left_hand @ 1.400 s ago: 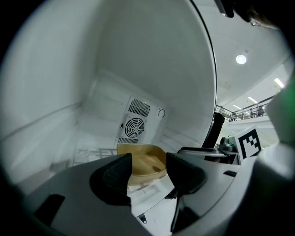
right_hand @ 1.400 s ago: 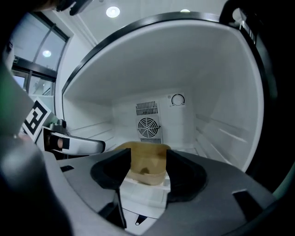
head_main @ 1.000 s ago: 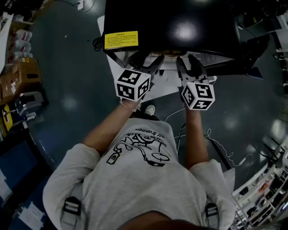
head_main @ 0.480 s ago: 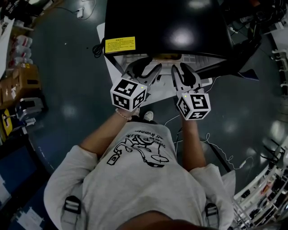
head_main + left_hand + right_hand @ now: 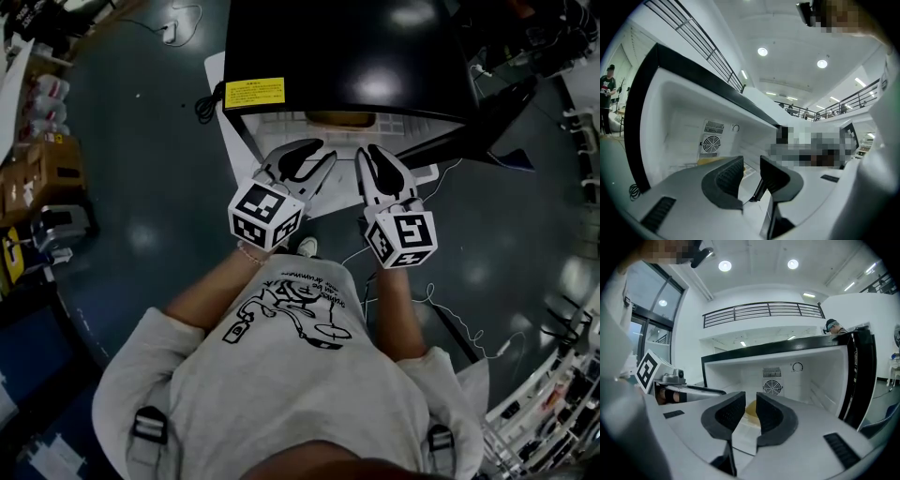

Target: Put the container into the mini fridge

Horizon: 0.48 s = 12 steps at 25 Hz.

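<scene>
Basically the container (image 5: 751, 411) is already in the mini fridge (image 5: 347, 56): a yellowish, low, rounded thing on the white floor of the cabinet, toward the back under the fan grille (image 5: 772, 387), with the black door (image 5: 473, 131) swung open to the right. Left gripper (image 5: 751, 161) and right gripper (image 5: 750, 399) are both empty and sit just outside the opening, side by side, apart from the container. Both sets of jaws have just been closing and now stand at a narrow slot with nothing between the pads. The yellow patch seen through the right slot is the container far behind, not a grip. Handling guess: small and probably light plastic, fairly stiff walls, smooth skin, so likely slippery against ribbed pads. It's hard to read its lid or rim, since the jaws cover most of it. If it needs a nudge or regrip, I'd take it across opposite side walls low down, one gripper per side, with light squeeze only. I'd avoid pinching the top edge, since a thin wall may flex and pop out.
</scene>
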Available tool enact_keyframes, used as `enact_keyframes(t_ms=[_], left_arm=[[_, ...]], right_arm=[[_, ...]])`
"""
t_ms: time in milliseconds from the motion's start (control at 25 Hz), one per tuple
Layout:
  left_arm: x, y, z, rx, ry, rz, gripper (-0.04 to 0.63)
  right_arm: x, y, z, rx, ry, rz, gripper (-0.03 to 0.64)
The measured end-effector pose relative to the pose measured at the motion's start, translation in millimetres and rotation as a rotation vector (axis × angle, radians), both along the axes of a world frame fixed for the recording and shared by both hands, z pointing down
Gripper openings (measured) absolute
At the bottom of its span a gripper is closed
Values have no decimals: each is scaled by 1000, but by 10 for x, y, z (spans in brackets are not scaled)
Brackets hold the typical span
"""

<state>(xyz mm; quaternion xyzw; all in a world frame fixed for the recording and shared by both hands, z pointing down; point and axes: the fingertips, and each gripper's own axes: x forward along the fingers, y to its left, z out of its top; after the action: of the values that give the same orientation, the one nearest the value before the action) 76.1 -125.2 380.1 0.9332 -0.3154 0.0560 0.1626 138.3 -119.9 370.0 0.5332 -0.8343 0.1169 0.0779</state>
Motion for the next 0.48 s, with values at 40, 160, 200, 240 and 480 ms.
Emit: enact_keyframes(t_ms=[40,160,200,240,480], left_arm=[[2,22,-9,6,-3,9,118],[-16,97,-67,29,-5,25,89],[-27,126,-99,36,-2,28,78],[-36,153,-132,42,2,29,71],[-40,286,-289,83,27,44,28]], right_arm=[[-8,17,-3,1,0,-3,83],[-49,97,-40,6,3,-12,72],[-67,134,-66,9,3,-16,69],[-86,169,-95,12,1,-20,66],[-192,340,-216,22,-19,-44,52]])
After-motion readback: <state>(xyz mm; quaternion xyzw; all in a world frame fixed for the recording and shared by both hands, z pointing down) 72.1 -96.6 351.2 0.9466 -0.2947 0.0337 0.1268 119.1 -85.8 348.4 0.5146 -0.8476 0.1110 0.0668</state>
